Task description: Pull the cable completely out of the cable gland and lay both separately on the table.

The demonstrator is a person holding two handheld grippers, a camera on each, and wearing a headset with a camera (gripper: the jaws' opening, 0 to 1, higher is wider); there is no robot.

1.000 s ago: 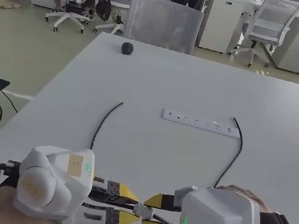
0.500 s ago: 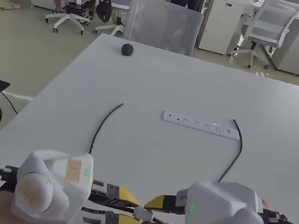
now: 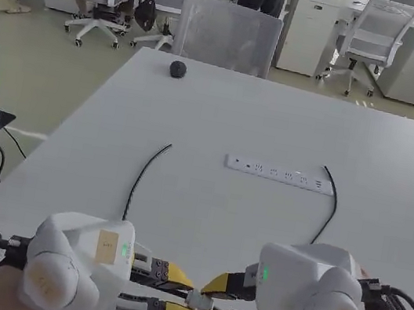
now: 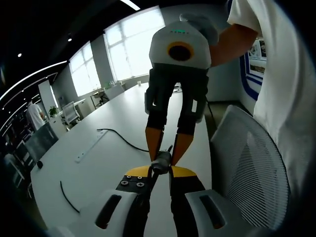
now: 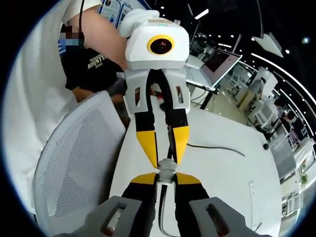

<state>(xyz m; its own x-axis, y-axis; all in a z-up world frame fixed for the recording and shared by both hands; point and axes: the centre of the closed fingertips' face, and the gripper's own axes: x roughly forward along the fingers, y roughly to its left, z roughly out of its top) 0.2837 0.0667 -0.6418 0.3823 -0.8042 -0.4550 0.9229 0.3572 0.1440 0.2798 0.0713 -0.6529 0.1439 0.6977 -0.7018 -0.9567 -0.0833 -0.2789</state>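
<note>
I see left hand-held gripper [image 4: 158, 171] and right hand-held gripper [image 5: 167, 178] clenched nose-to-nose on cable gland [image 3: 197, 300] at bench [image 3: 276, 119] edge, well short of power strip [image 3: 279, 173]; open bench between.

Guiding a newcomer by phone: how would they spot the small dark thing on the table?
On the big white table, look to the far end, by the grey mesh chair back. The small dark object lies there alone, beyond the long white power strip: rounded, not long and thin.
</note>
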